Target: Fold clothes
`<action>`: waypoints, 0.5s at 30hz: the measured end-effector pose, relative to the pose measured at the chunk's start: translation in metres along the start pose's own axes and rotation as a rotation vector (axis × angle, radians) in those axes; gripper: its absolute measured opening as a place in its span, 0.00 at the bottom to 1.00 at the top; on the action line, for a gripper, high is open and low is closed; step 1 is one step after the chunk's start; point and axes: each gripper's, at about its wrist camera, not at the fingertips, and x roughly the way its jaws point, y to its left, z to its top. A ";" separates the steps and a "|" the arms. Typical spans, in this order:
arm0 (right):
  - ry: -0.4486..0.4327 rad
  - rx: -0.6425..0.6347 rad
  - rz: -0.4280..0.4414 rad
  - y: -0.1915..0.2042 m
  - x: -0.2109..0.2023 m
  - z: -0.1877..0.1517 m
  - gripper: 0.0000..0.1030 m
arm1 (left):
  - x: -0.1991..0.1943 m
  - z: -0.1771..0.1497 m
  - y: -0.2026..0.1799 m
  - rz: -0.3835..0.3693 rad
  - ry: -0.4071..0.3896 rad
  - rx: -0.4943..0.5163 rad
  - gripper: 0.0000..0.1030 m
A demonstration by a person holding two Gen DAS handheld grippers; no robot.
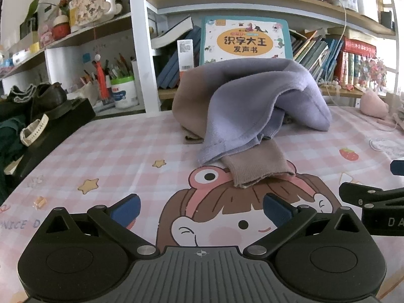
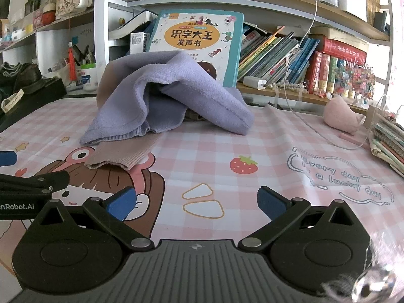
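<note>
A crumpled lilac knit garment [image 1: 252, 101] [image 2: 171, 96] lies heaped on the table's far middle, draped over a beige-brown garment [image 1: 192, 101]. A ribbed brown cuff [image 1: 260, 166] [image 2: 121, 155] sticks out toward me from under the lilac hem. My left gripper [image 1: 202, 212] hovers open low over the cartoon tablecloth, short of the cuff, nothing between its blue pads. My right gripper [image 2: 197, 203] is open too, to the right of the cuff, holding nothing. Each gripper's arm shows at the edge of the other's view.
Pink checked cartoon tablecloth [image 2: 252, 151] covers the table. Bookshelves with a big teal children's book [image 1: 245, 40] stand behind the pile. A black box with shoes [image 1: 50, 106] sits left; a pink plush [image 2: 341, 113], a white cable and stacked books [image 2: 388, 139] sit right.
</note>
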 end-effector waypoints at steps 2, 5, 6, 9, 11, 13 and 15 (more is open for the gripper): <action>-0.007 0.002 -0.001 0.000 -0.001 0.000 1.00 | 0.000 0.000 -0.001 0.001 -0.001 0.003 1.00; -0.023 0.009 -0.003 -0.002 -0.004 0.000 1.00 | 0.000 0.000 0.000 -0.001 -0.002 0.000 1.00; -0.026 0.012 -0.004 -0.002 -0.005 0.000 1.00 | 0.000 0.000 0.001 -0.002 -0.001 -0.001 1.00; -0.028 0.016 -0.003 -0.003 -0.005 0.000 1.00 | 0.000 0.000 0.001 -0.012 0.001 -0.005 1.00; -0.026 0.015 -0.002 -0.003 -0.005 0.001 1.00 | 0.000 0.000 0.001 -0.016 -0.001 -0.004 1.00; -0.025 0.015 -0.002 -0.003 -0.005 0.002 1.00 | 0.000 0.000 0.001 -0.015 -0.003 -0.001 1.00; -0.029 0.015 -0.002 -0.004 -0.006 0.002 1.00 | -0.001 0.000 0.000 -0.014 -0.006 0.003 1.00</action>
